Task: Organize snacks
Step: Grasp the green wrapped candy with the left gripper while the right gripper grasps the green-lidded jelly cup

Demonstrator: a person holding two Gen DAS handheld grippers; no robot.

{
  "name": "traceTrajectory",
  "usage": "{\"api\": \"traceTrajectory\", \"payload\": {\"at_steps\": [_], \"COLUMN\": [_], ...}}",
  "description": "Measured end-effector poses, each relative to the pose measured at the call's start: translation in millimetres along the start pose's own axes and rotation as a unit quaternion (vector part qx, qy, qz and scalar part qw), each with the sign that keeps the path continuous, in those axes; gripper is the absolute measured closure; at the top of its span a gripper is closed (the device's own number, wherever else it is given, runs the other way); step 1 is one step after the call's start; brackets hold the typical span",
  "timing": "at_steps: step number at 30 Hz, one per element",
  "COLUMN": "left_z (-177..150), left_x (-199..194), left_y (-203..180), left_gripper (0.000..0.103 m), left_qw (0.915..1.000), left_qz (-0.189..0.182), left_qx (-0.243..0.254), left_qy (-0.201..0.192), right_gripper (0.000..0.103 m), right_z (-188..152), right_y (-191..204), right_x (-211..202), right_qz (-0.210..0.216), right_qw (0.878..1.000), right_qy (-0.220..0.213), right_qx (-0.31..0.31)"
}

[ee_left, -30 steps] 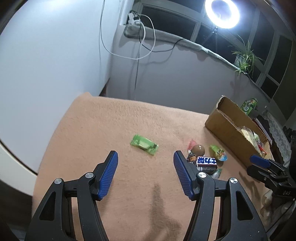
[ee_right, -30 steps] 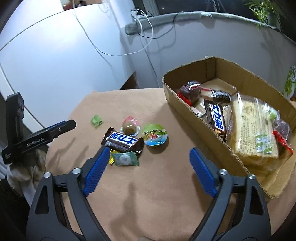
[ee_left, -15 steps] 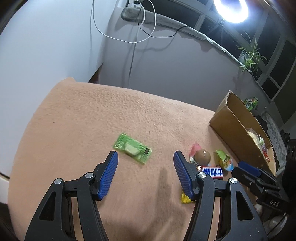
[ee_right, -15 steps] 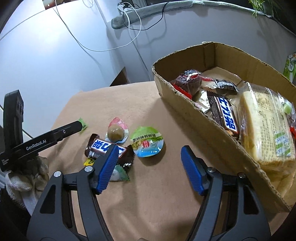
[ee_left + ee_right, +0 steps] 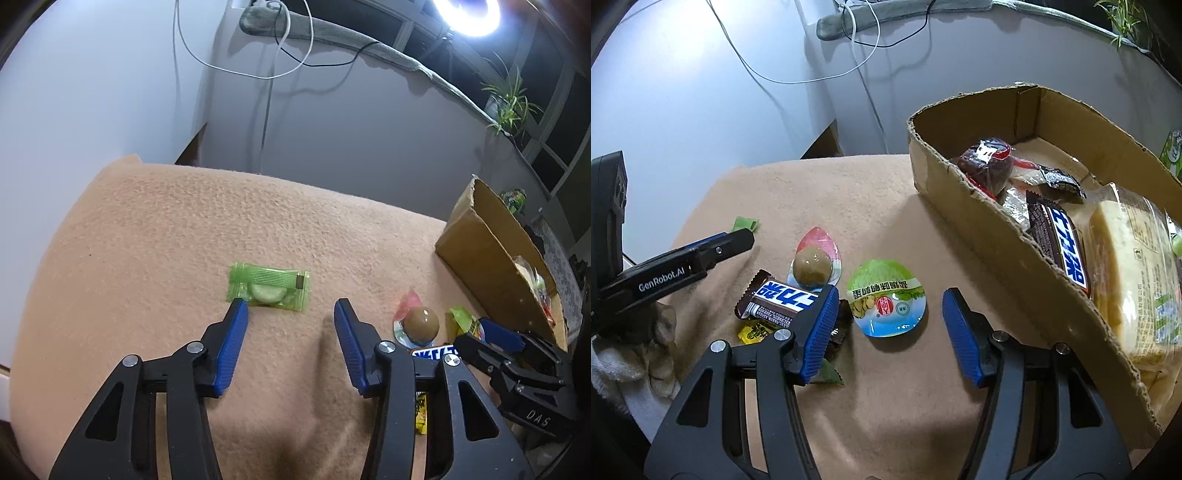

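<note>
Two grippers over snacks on a bench.
Left gripper point(image 5: 288, 306), jaws just narrowing, empty, nears green candy point(image 5: 268, 286); right gripper point(image 5: 890, 295), part open, straddles jelly cup point(image 5: 886, 298).

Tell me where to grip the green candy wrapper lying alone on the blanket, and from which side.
Grip the green wrapper across its short width, over the raised lump in the middle, coming down from above. It lies flat on the blanket with its long side across the view, so the flat crimped ends offer little to pinch. The left tongs are open just short of it.
</note>
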State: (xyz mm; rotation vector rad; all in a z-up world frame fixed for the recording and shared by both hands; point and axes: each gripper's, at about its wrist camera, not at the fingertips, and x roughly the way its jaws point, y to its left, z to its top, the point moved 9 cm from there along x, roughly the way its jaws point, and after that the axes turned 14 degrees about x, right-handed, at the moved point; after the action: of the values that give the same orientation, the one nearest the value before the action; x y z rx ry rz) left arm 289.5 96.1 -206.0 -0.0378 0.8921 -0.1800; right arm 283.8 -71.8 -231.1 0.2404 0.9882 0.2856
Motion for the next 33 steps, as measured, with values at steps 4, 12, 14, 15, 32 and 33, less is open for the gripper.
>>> {"api": "traceTrajectory", "payload": {"at_steps": [4, 12, 14, 15, 32, 33], "left_z": [-0.2, 5.8, 6.7, 7.5, 6.1, 6.2], "left_x": [-0.3, 5.9, 10.1, 12.1, 8.8, 8.1], "left_y": [3.3, 7.4, 9.9, 10.4, -2.7, -2.6], "left_gripper": [0.055, 0.043, 0.043, 0.043, 0.080, 0.081], "left_qw": [0.9999, 0.9977, 0.9971, 0.9968, 0.9944, 0.9947], "left_qz": [0.008, 0.057, 0.061, 0.061, 0.061, 0.059], "left_qx": [-0.006, 0.035, 0.043, 0.050, 0.087, 0.085], "left_qy": [0.001, 0.007, 0.012, 0.012, 0.003, 0.002], "right_gripper": [0.041, 0.041, 0.041, 0.041, 0.065, 0.065], "right_z": [-2.8, -2.7, -2.8, -2.9, -2.2, -2.2], "right_y": [-2.0, -4.2, -4.3, -4.2, -4.1, -4.4], "right_x": [-2.5, -2.2, -1.9, -1.8, -3.4, -4.2], "right_qz": [0.000, 0.003, 0.002, 0.002, 0.006, 0.007], "right_qw": [1.000, 1.000, 1.000, 1.000, 1.000, 1.000], "right_qy": [-0.002, 0.000, 0.000, 0.000, -0.007, -0.007], "right_qx": [0.003, 0.004, 0.003, 0.003, 0.002, 0.003]}}
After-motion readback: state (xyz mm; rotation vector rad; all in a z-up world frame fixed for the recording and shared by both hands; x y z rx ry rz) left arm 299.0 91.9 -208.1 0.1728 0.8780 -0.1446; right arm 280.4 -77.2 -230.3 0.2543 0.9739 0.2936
